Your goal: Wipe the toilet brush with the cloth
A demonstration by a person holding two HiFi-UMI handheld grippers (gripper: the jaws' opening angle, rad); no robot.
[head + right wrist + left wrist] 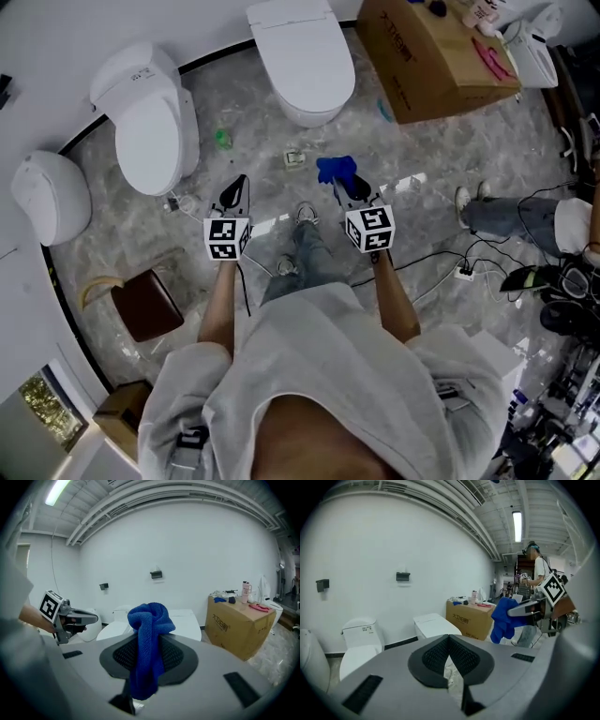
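Head view: a person in a pale grey shirt stands on a grey marbled floor and holds both tools out ahead. The left gripper and the right gripper are level with each other and well apart. A blue terry cloth sits bunched at the tip of the right gripper. Three white ceramic toilets lie ahead: one at far left, one beside it and one at top centre. A brown cardboard box stands just right of the last. Black cables trail over the floor at right.

Left gripper view: the left gripper has its fingers pressed together at the tips, with nothing held between them. Beyond them the right gripper carries the cloth, which hangs in front of the cardboard box. Two of the toilets stand against a white wall.

Right gripper view: the right gripper has its fingers closed on the cloth, which rises in a knot above them and hangs down between them. The left gripper shows at left, and the cardboard box at right.
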